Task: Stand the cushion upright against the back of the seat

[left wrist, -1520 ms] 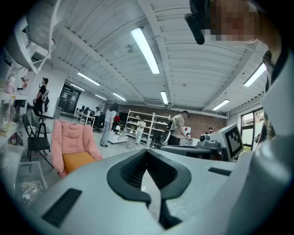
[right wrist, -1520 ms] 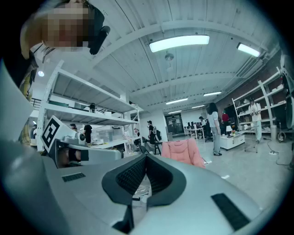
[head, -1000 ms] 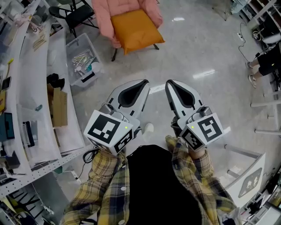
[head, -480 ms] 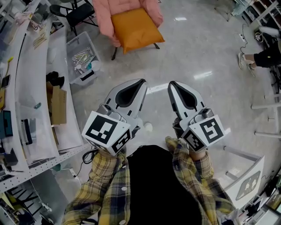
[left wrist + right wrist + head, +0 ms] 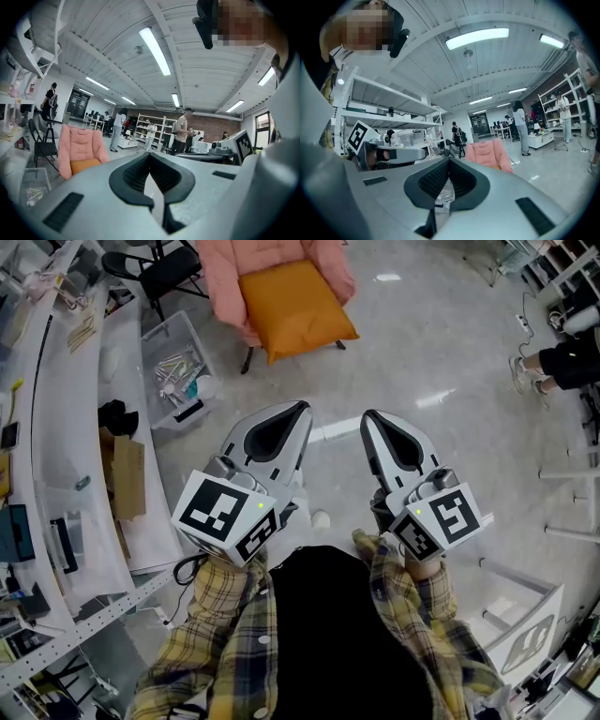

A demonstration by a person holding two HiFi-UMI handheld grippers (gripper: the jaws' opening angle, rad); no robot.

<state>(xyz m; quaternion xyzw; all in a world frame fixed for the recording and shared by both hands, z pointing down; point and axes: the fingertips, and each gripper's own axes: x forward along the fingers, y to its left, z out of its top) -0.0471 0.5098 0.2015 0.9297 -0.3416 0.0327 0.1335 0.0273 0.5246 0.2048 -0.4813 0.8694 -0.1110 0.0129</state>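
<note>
Cushion [image 5: 295,307] lies flat on the chair [image 5: 222,282] seat, reaching its front edge, well apart from the left gripper [image 5: 296,416] and right gripper [image 5: 371,420], both fingers clenched empty; risk: a one-corner pinch lets it sag and slide off.

The cushion [image 5: 293,306] is plain orange and the quilted chair [image 5: 223,277] is pale pink. The left gripper [image 5: 298,411] and right gripper [image 5: 369,418] have light grey shells with black inner pads. Their cubes [image 5: 225,517] carry black-and-white square markers. The sleeves [image 5: 220,615] are yellow plaid with dark lines, the top [image 5: 347,634] is black, and the floor [image 5: 441,352] is glossy pale grey.
</note>
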